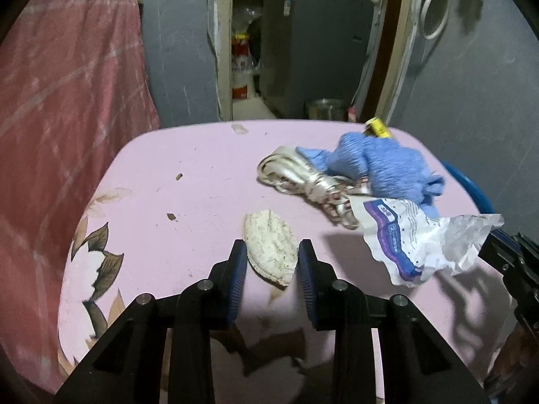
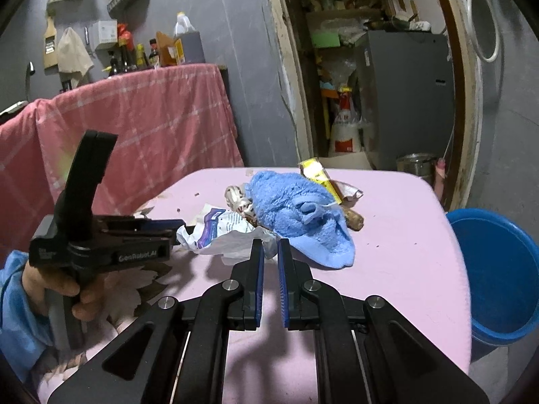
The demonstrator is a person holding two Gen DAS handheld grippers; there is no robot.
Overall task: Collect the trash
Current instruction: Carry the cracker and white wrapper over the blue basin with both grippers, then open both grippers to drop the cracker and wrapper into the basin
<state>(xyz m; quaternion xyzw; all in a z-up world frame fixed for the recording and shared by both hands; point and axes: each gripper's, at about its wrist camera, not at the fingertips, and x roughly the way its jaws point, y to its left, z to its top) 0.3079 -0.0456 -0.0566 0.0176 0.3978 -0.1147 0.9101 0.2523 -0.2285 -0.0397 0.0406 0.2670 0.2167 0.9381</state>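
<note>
While your left gripper point(image 1: 272, 262) points down at the pink floral-print tabletop point(image 1: 188, 181), its blue-padded jaws straddle a flat, pale, speckled oval scrap point(image 1: 271, 247). The scrap sits between the pads, touching or nearly touching both; I can't tell whether they press on it. Right of it lies a crumpled white paper wrapper with purple print point(image 1: 421, 239), its far corner reaching your right gripper, whose black body enters at the right edge. Behind the wrapper: a twisted silver foil wrapper point(image 1: 303, 181), a rumpled blue terry cloth point(image 1: 380, 165) partly over it, and a yellow packet point(image 1: 375, 127) at the table's far edge. Small brown crumbs point(image 1: 172, 216) dot the left part.

From the right wrist, your right gripper point(image 2: 270, 252) has its pads close together with only a narrow slit between them, and the white paper's edge caught at the tips. Your left hand point(image 2: 67, 286), blue sleeve, holds the left gripper side-on at left; its tips are hidden behind the paper. The blue cloth lies just beyond your right tips, with the silver foil at its left, the yellow packet behind it, and a brown tuber-like lump point(image 2: 353, 220) at its right. A round blue plastic bucket point(image 2: 498, 269) stands beside the table's right edge.
</note>
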